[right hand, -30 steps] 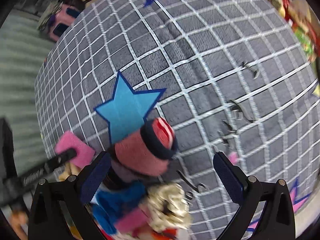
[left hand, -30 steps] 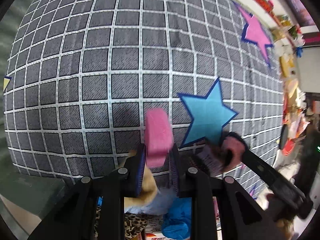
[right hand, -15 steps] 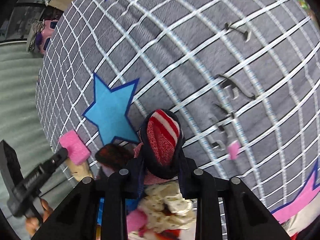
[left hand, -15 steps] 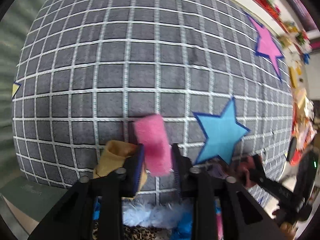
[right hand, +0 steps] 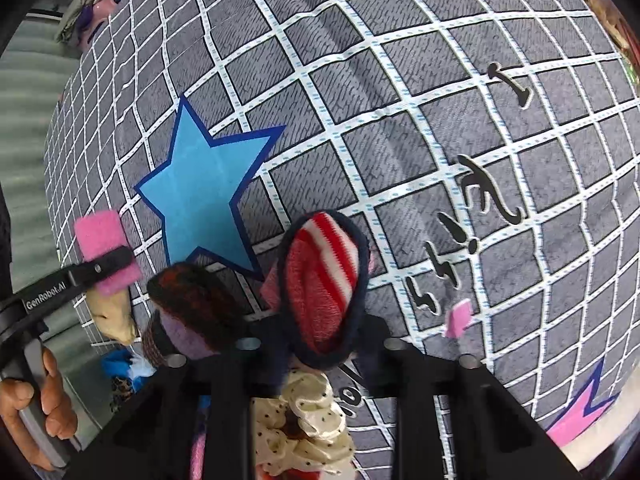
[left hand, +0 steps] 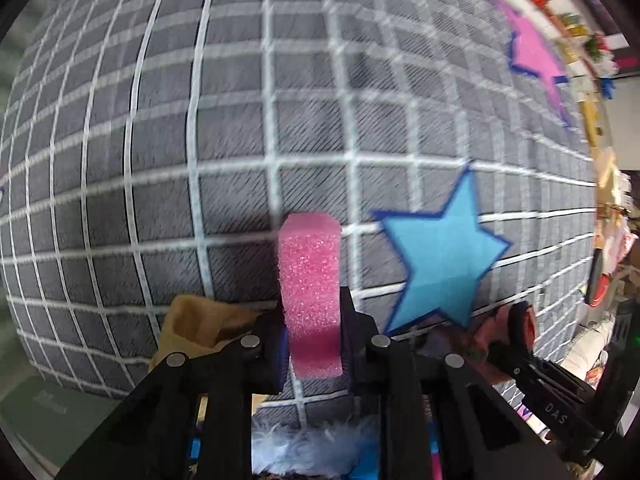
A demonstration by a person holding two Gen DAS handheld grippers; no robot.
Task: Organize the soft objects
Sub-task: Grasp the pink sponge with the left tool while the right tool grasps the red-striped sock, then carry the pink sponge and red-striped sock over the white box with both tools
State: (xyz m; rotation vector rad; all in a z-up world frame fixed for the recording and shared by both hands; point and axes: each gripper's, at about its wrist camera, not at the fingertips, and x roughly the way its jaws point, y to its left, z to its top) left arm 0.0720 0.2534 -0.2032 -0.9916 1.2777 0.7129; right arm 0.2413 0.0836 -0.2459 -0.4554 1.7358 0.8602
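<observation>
While the left gripper [left hand: 312,320] clamps a pink sponge [left hand: 310,288] upright between its narrowed jaws, the right gripper [right hand: 320,344] is closed on a rolled sock [right hand: 322,276] — red-and-white striped inside a dark navy rim. Both are held above a grey cloth [left hand: 200,120] crossed by a white grid, and a blue star [left hand: 440,256] printed on it lies between the two held things. In the right wrist view the sponge shows at the far left, pinched by the other tool, with a tan soft piece [right hand: 114,316] just below it and a dark red-black knitted roll [right hand: 192,300] to the left of the sock. Near the bottom edge lies a cream dotted scrunchie [right hand: 308,428] — partly hidden by the gripper's frame. A small pink scrap [right hand: 458,318] rests on the cloth to the right. A pink star [left hand: 536,56] sits at the far right.
</observation>
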